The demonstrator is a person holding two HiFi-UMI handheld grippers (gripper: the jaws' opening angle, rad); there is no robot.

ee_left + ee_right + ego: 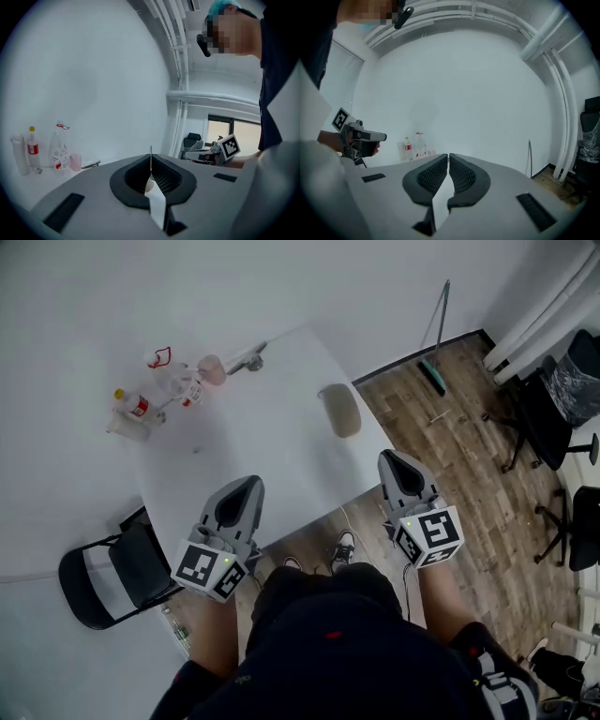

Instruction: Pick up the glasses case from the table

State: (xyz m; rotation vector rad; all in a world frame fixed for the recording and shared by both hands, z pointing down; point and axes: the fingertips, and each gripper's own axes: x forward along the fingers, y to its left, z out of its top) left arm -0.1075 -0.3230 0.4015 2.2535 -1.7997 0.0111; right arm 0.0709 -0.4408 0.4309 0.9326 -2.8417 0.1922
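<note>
The glasses case [339, 411] lies on the white table [272, 446], close to its right edge. Its long side points away from the person, toward the far wall. The right gripper [398, 467] is the nearer one, with the case ahead of it and a little to its left, while the left gripper [246, 491] is farther off, with the case ahead and to its right. Both grippers have their jaws closed tight with nothing in them (so the jaws will have to open first, I think).
</note>
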